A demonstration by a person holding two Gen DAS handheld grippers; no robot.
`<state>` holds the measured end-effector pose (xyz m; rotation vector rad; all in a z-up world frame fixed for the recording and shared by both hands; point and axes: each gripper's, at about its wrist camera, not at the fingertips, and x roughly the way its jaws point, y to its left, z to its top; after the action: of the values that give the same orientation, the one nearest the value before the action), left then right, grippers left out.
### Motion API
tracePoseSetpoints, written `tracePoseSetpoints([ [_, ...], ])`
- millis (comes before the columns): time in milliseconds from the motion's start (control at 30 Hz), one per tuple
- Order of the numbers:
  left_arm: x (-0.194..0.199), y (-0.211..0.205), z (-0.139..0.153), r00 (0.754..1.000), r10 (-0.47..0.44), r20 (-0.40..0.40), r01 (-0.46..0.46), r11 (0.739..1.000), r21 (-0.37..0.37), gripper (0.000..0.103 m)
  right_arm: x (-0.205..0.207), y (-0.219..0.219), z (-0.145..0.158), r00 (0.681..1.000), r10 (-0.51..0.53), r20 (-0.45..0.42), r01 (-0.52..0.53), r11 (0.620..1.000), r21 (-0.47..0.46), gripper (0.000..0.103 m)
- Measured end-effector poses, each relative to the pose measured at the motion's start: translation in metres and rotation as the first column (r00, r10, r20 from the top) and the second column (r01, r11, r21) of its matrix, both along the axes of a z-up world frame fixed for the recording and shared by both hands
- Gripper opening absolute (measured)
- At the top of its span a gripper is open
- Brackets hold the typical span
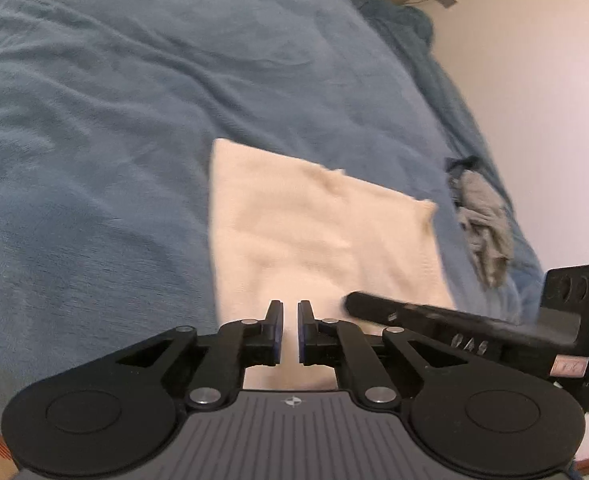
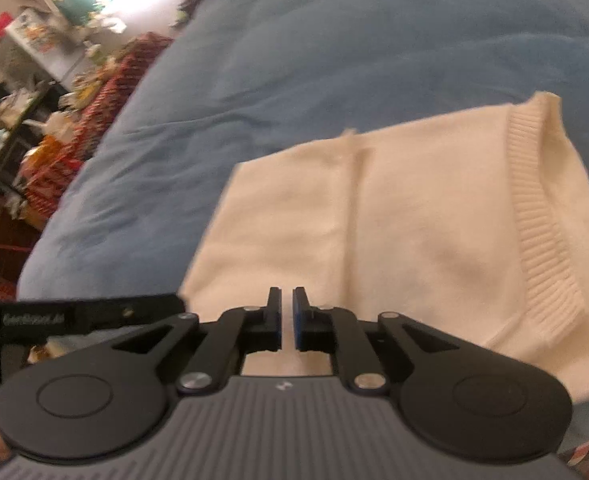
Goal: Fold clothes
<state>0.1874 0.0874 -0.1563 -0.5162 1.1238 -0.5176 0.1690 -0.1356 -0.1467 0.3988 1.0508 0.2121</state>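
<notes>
Writing on the side of my other claw, seen low on the left of my right camera, is too blurry for me to read. My left claw (image 1: pixel 290 330) has its two jaws almost together with a thin gap between them, and nothing is in that gap. My right claw (image 2: pixel 287 318) is the same, nearly closed with a thin gap and holding nothing. Both claws hang just over the near edge of a cream knit sweater (image 2: pixel 414 220). I cannot tell if they touch it. It lies folded and flat on a blue blanket (image 1: pixel 114 120). Its ribbed band (image 2: pixel 534 216) runs down the right side. A small crumpled grey cloth (image 1: pixel 484 224) sits apart, near the blanket's right edge.
</notes>
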Motion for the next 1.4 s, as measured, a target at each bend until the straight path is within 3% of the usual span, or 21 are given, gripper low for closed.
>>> tracePoseSetpoints([
  [67, -0.001, -0.008, 0.000, 1.000, -0.015, 0.011, 0.015, 1.000, 0.023, 0.006, -0.002, 0.009, 0.000, 1.000, 0.021, 0.004, -0.021, 1.000, 0.007, 0.008],
  [200, -0.004, -0.016, -0.018, 0.999, -0.018, -0.040, 0.020, 0.998, 0.059, 0.005, -0.003, 0.017, -0.011, 0.999, 0.032, -0.023, -0.032, 0.999, 0.015, 0.007],
  [233, -0.007, -0.016, -0.021, 0.999, -0.015, -0.046, 0.018, 0.998, 0.065, 0.005, -0.004, 0.015, -0.016, 0.999, 0.028, -0.033, -0.028, 0.999, 0.019, 0.002],
  [433, -0.018, 0.007, -0.032, 0.996, 0.008, -0.089, -0.007, 1.000, 0.007, 0.003, -0.018, -0.010, -0.032, 0.999, -0.013, -0.050, 0.014, 1.000, 0.025, 0.000],
  [533, -0.024, 0.008, -0.024, 0.997, 0.011, -0.080, -0.009, 1.000, 0.018, 0.002, -0.024, -0.018, -0.029, 0.998, -0.031, -0.050, 0.033, 0.998, 0.055, 0.000],
  [667, -0.029, -0.003, -0.008, 0.999, -0.015, -0.029, 0.016, 0.999, 0.042, 0.005, -0.030, -0.010, -0.013, 1.000, -0.018, -0.003, 0.018, 0.997, 0.076, 0.007],
  [800, -0.025, -0.019, -0.013, 0.999, -0.050, -0.019, 0.052, 0.996, 0.072, 0.008, -0.024, 0.009, -0.016, 1.000, 0.031, -0.004, -0.031, 0.993, 0.111, 0.008],
  [900, -0.025, -0.021, -0.027, 0.997, -0.057, -0.049, 0.061, 0.994, 0.091, 0.006, -0.022, 0.018, -0.029, 0.998, 0.050, -0.028, -0.047, 0.996, 0.082, 0.006],
  [933, -0.025, -0.018, -0.032, 0.996, -0.056, -0.070, 0.062, 0.994, 0.087, 0.005, -0.023, 0.018, -0.035, 0.998, 0.050, -0.037, -0.047, 0.997, 0.065, 0.000],
  [967, -0.026, -0.016, -0.037, 0.994, -0.056, -0.090, 0.063, 0.995, 0.081, 0.003, -0.024, 0.017, -0.040, 0.998, 0.048, -0.045, -0.046, 0.997, 0.055, 0.000],
  [1100, -0.033, -0.004, -0.048, 0.988, -0.042, -0.146, 0.054, 0.996, 0.077, 0.003, -0.036, -0.005, -0.047, 0.998, 0.008, -0.066, 0.000, 0.992, 0.122, 0.000],
  [1167, -0.038, -0.001, -0.046, 0.990, -0.040, -0.137, 0.052, 0.995, 0.086, 0.002, -0.044, -0.015, -0.041, 0.998, -0.009, -0.061, 0.019, 0.988, 0.151, 0.000],
  [1300, -0.046, 0.003, -0.033, 0.995, -0.049, -0.089, 0.056, 0.996, 0.071, 0.005, -0.059, -0.025, -0.020, 0.999, -0.033, 0.002, 0.033, 0.993, 0.116, 0.009],
  [1400, -0.050, 0.004, -0.024, 0.997, -0.060, -0.050, 0.063, 0.996, 0.061, 0.005, -0.055, -0.032, -0.021, 0.999, -0.050, -0.003, 0.050, 0.993, 0.106, 0.019],
])
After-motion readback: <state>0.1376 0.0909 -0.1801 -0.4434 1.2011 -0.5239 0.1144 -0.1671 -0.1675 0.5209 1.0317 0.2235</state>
